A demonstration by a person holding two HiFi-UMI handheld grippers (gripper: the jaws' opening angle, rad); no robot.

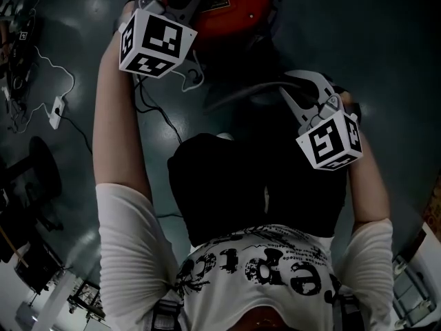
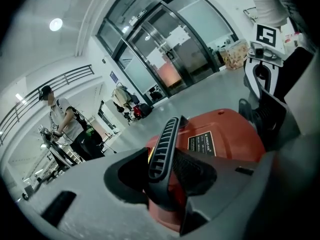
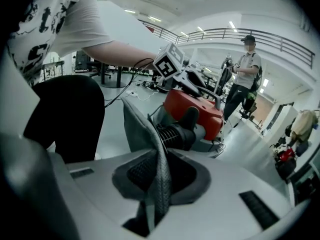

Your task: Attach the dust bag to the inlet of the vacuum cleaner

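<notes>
The red vacuum cleaner [image 1: 231,9] stands on the floor in front of me. Its black ribbed handle [image 2: 162,144] runs between the pads of my left gripper [image 2: 167,169], which is shut on it. The grey dust bag [image 3: 140,129] is a limp sheet of cloth, and a fold of it is pinched in my right gripper [image 3: 160,176]. The bag rises from the jaws toward the black ribbed inlet [image 3: 175,134] on the vacuum's near side, and its upper edge lies beside that inlet. Whether the bag touches the inlet is hidden by the cloth.
My black-trousered leg [image 3: 65,119] is close on the left of the bag. White cables and a power strip [image 1: 56,109] lie on the floor to the left. A person [image 3: 245,79] stands by equipment behind the vacuum. Glass doors [image 2: 170,49] are farther off.
</notes>
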